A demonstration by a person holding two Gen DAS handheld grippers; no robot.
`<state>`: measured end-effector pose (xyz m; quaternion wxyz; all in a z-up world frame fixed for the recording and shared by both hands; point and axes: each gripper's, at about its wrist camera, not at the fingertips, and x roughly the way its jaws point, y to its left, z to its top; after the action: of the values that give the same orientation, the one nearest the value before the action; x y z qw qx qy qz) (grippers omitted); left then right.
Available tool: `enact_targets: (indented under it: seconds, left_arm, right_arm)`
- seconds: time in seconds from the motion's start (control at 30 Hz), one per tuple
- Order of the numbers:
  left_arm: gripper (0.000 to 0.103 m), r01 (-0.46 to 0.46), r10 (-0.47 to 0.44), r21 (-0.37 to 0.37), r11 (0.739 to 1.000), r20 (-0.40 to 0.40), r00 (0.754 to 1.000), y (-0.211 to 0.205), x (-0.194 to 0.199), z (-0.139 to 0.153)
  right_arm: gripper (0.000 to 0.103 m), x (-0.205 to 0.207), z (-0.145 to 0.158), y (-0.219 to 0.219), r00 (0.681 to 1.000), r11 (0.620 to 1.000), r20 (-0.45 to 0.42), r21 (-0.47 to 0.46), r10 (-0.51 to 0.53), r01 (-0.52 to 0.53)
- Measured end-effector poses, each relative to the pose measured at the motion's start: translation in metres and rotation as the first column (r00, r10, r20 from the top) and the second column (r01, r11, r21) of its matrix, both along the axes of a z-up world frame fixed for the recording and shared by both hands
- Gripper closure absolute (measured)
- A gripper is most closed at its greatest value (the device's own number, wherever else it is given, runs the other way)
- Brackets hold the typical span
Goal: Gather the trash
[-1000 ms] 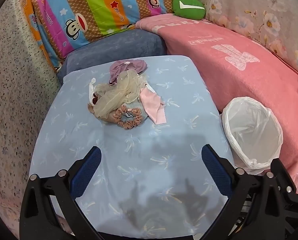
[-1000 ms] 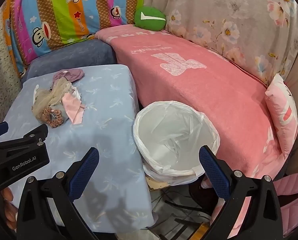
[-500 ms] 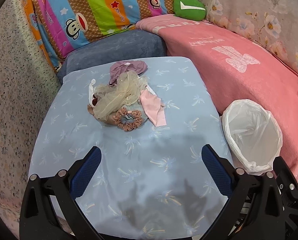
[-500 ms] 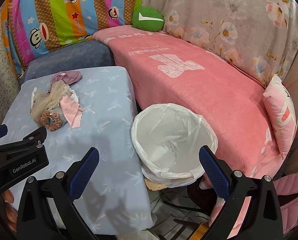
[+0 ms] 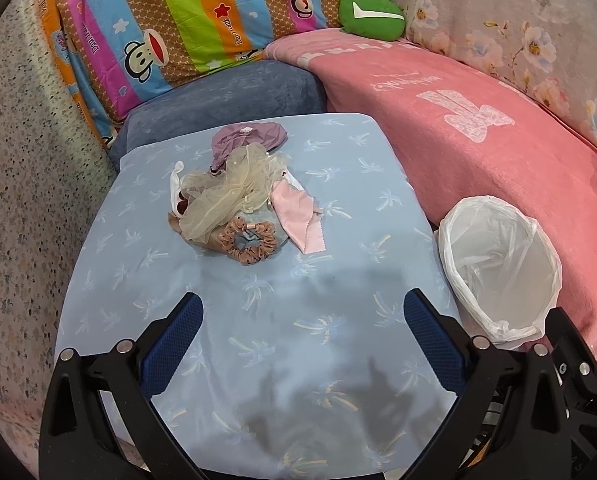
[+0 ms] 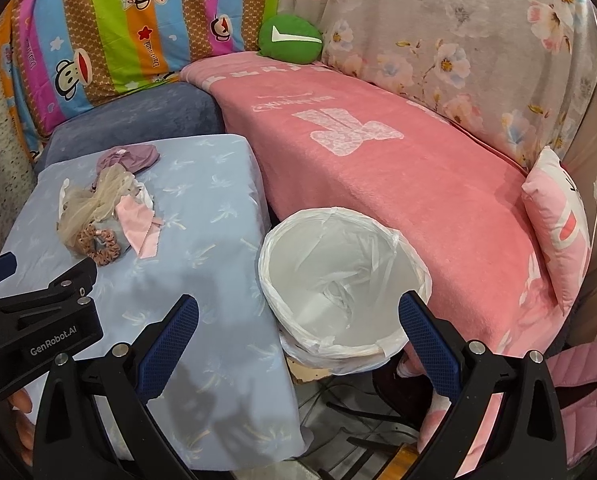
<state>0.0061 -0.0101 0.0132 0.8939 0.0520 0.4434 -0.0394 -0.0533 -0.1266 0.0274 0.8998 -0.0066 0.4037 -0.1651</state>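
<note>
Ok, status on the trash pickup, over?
Left tool and right tool both open, empty. Scrap pile untouched on the blue table. Lined bin empty beside the table. Path clear.

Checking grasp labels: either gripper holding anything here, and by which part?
Nothing held. Left gripper and right gripper are both open and empty; the scraps pile lies untouched on the table.

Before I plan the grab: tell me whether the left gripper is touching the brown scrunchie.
Apart. The left wrist view shows bare blue cloth between the open left gripper and the brown scrunchie.
</note>
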Motion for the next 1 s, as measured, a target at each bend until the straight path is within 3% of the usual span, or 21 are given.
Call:
enact_targets:
  seconds: [1.0]
  left_arm:
    - [0.007, 0.022, -0.022, -0.005, 1.0, 0.002, 1.0, -0.0038, 0.0007, 0.0031]
  right_arm:
    - [0.006, -0.0017, 0.0034, -0.0039, 1.0, 1.0, 0.005, -0.004, -0.016, 0.016]
